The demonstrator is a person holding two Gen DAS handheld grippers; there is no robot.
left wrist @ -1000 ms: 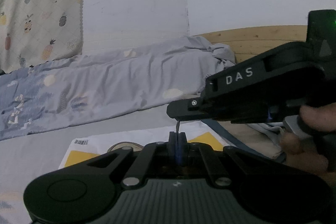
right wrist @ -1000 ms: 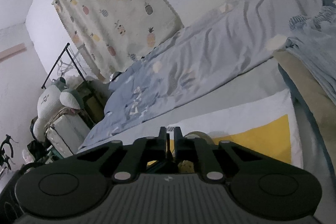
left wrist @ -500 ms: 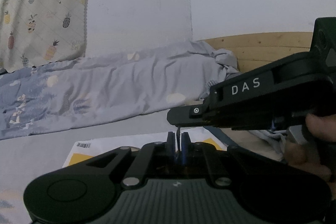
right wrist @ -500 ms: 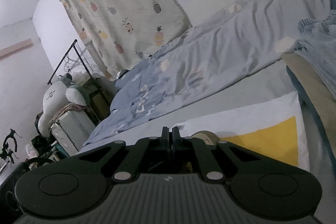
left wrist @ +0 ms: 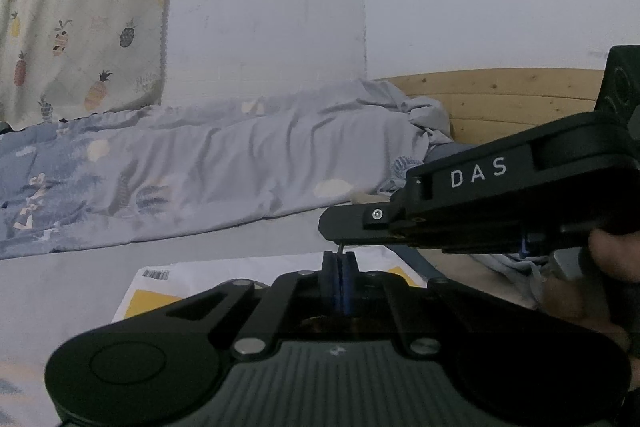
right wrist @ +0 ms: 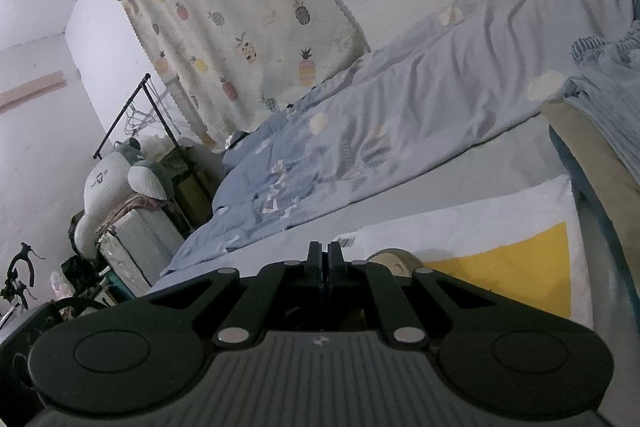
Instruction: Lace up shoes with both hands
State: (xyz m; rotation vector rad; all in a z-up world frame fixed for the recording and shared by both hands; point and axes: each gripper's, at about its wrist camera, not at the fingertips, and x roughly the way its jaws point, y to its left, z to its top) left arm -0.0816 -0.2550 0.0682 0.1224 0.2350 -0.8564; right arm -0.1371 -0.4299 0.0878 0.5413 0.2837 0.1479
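Two handheld grippers work above a bed, over one white-and-yellow mailer bag [right wrist: 496, 227] lying on the grey sheet. One shoe [right wrist: 394, 257] shows, only as a tan curve peeking over the right gripper's linkage, just ahead of and right of its fingertips; in the left wrist view it is hidden behind the tool.

The left gripper [left wrist: 340, 259] has its fingers pressed together, and a thin dark lace tip [left wrist: 340, 248] pokes up from between them. The right gripper [left wrist: 344, 227] reaches in from the right, its tip sitting directly above the left one's, touching or nearly touching that lace end. In its own view the right gripper [right wrist: 324, 251] shows only a hairline gap between its fingers; whether it pinches the lace cannot be told.

A second ago that gap was visibly wider, and the right gripper's tip sat higher above the left fingers. A pineapple-print curtain [right wrist: 244, 23] hangs behind a rumpled blue duvet [left wrist: 200, 171].
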